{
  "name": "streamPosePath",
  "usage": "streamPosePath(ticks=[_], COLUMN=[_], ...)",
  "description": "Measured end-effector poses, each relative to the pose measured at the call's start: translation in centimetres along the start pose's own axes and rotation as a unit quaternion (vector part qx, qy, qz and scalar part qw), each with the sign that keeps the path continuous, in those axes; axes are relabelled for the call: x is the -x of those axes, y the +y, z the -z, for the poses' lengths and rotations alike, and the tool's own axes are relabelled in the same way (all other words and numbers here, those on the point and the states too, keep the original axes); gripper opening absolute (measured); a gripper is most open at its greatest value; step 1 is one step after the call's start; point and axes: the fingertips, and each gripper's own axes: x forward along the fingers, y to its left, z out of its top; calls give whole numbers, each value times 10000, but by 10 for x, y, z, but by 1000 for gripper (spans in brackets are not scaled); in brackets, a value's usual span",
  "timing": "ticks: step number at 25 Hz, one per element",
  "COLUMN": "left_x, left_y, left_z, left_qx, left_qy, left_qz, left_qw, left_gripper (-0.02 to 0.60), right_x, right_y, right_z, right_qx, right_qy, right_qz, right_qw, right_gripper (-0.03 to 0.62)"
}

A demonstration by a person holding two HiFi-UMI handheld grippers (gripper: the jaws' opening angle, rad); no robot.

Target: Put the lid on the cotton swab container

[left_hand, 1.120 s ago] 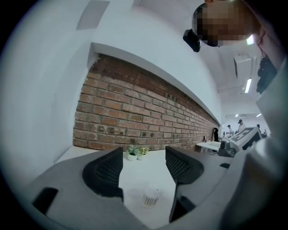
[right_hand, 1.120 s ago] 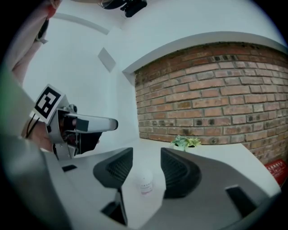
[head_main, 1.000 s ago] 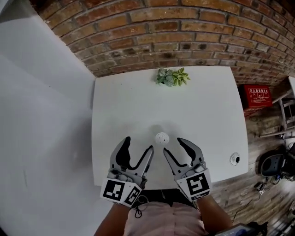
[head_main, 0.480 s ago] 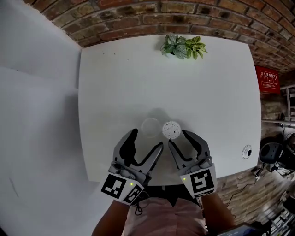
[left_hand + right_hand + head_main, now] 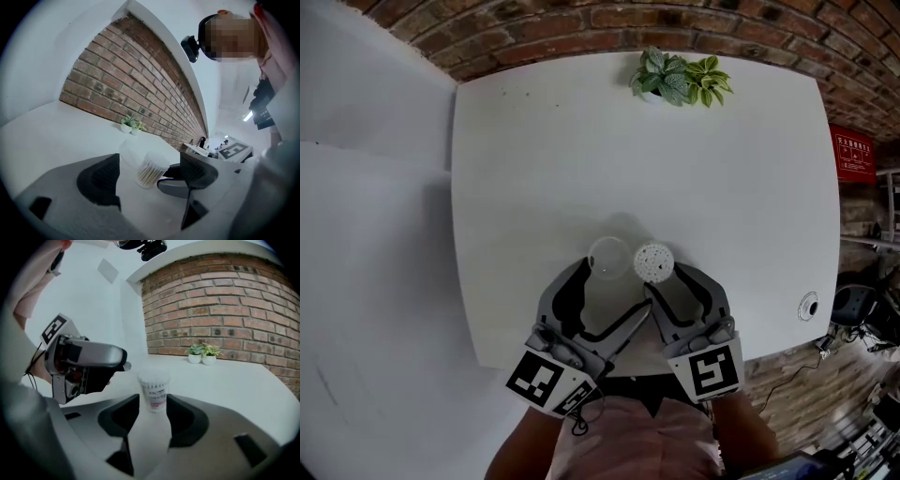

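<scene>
Reach step: left tool (image 5: 609, 292) opening wide, empty, near the clear lid (image 5: 608, 258); right tool (image 5: 668, 284) closing around the swab container (image 5: 653, 263), untouched; next, grip lid.

- The left gripper (image 5: 602, 292) has moved forward over the worktop to reach the clear lid (image 5: 607, 257), and its jaws are opening wider.
- The right gripper (image 5: 671, 284) has advanced to the cotton swab container (image 5: 653, 262), which now stands between its closing jaws.
</scene>
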Motion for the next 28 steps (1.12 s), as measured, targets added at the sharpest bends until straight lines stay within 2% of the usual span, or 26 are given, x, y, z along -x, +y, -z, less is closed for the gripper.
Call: streamPosePath(ticks=[8, 15, 19, 23, 28], left_x=[0, -5, -7, -12, -20], left_y=[-23, -57, -70, -82, -92], left_z=[-15, -24, -25, -25, -18], left_qx=[-302, -547, -609, -653, -665], left_qy=[-40, 299, 351, 436, 577], left_qz=[236, 570, 749, 915, 1124], left_qw=[9993, 9964, 9947, 9927, 9898], left_gripper=[411, 411, 411, 410, 410], right_x=[0, 5, 20, 39, 52], right_y=[-1, -4, -26, -55, -73], right_z=[2, -4, -2, -8, -36], right_qx=[-33, -412, -364, -597, -800], right_qy=[-22, -169, -215, -339, -733], right_qz=[-13, -29, 249, 637, 763], right_qw=[10000, 9990, 9988, 9956, 9912], right_gripper=[183, 178, 172, 151, 150])
